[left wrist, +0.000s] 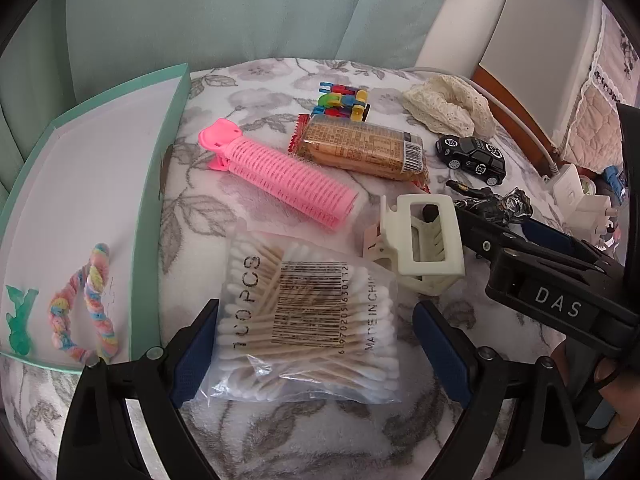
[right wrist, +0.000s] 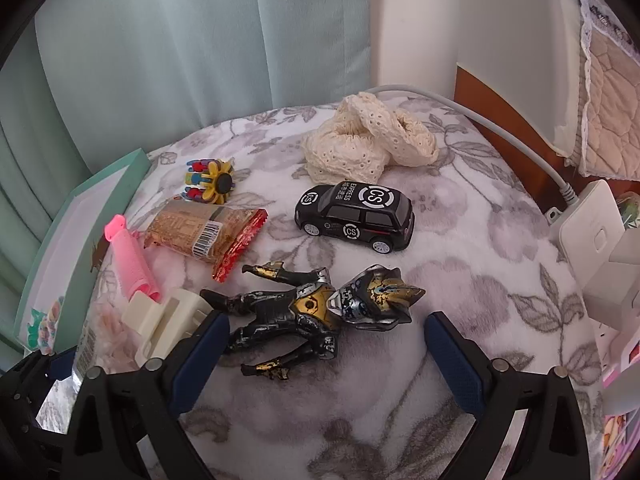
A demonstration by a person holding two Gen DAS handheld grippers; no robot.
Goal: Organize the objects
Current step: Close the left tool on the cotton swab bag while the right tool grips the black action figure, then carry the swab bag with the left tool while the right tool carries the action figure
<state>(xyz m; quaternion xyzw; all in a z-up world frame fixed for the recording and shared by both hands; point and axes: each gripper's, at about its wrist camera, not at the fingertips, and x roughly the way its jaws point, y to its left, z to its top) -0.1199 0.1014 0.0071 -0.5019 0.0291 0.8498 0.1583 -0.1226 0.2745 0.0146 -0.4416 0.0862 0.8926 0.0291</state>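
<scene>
left gripper (left wrist: 316, 344): fingers spread, straddling clear plastic bag of cotton swabs (left wrist: 308, 316) near mint-green cardboard box (left wrist: 152, 184) at left | right gripper (right wrist: 326, 354): fingers spread round black-and-gold toy figure (right wrist: 304, 316) on floral blanket (right wrist: 480, 280) | advice: descend squarely, pinch bag's middle

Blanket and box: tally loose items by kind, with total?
Hair items: 5 - pink roller, cream claw clip, cream scrunchie, pastel twisted tie, green clip, last two in teal box
Toys: 3 - black car, figure, block toy
Snack packet: 1
Cotton swab bag: 1
Total: 10
</scene>
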